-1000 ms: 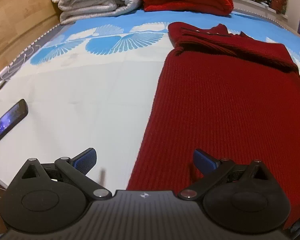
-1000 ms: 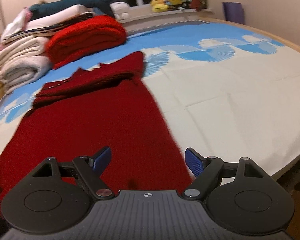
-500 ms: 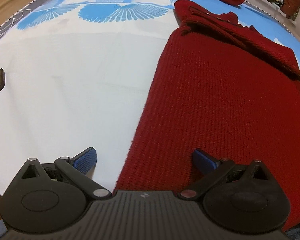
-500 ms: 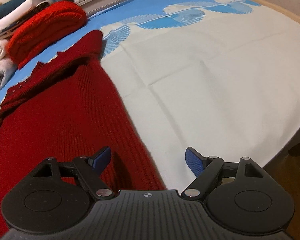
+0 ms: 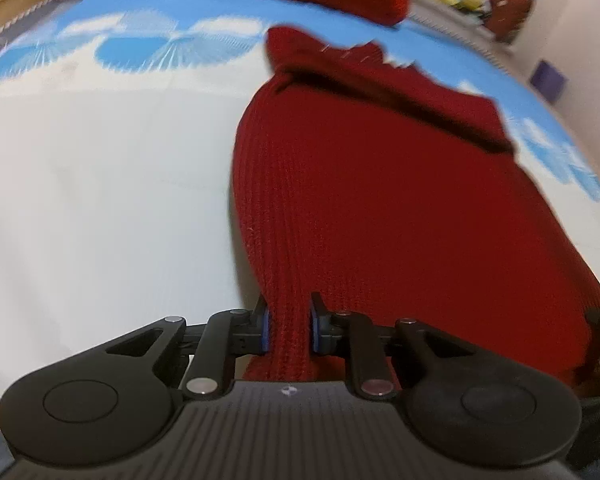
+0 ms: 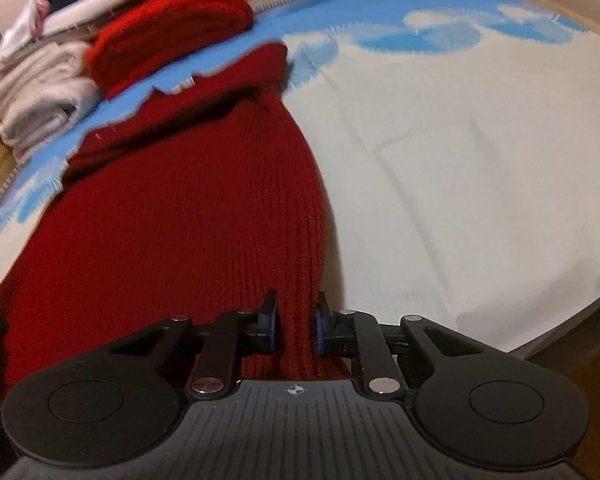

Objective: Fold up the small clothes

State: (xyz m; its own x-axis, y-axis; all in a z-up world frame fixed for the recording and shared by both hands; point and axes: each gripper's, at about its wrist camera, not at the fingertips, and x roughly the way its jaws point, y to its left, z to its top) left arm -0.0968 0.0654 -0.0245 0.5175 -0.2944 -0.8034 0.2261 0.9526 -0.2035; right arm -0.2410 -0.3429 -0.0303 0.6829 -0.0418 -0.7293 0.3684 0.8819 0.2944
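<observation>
With both sets of jaws having just closed, the left gripper pinches a bunched ridge of the dark red knitted sweater at its near hem, low in the frame, and the right gripper pinches a like ridge at the hem's other corner; knit fills the gap between the pads in each view. From those two grips the sweater runs up the middle of each frame, flat on the bed, its far end already doubled into a thick roll of fabric near the top. Judging by this, the sleeves or collar end look tucked in, the hem is seized, and the main fold of the body toward that far end is yet to be made. Beyond the sweater, at the top of the frame, sits a folded bright red knit, touching or nearly touching its far edge, with a stack of pale folded linens beside it at upper left. These crowd the far end, so the fold should land short of them. Elsewhere the printed sheet lies bare.
</observation>
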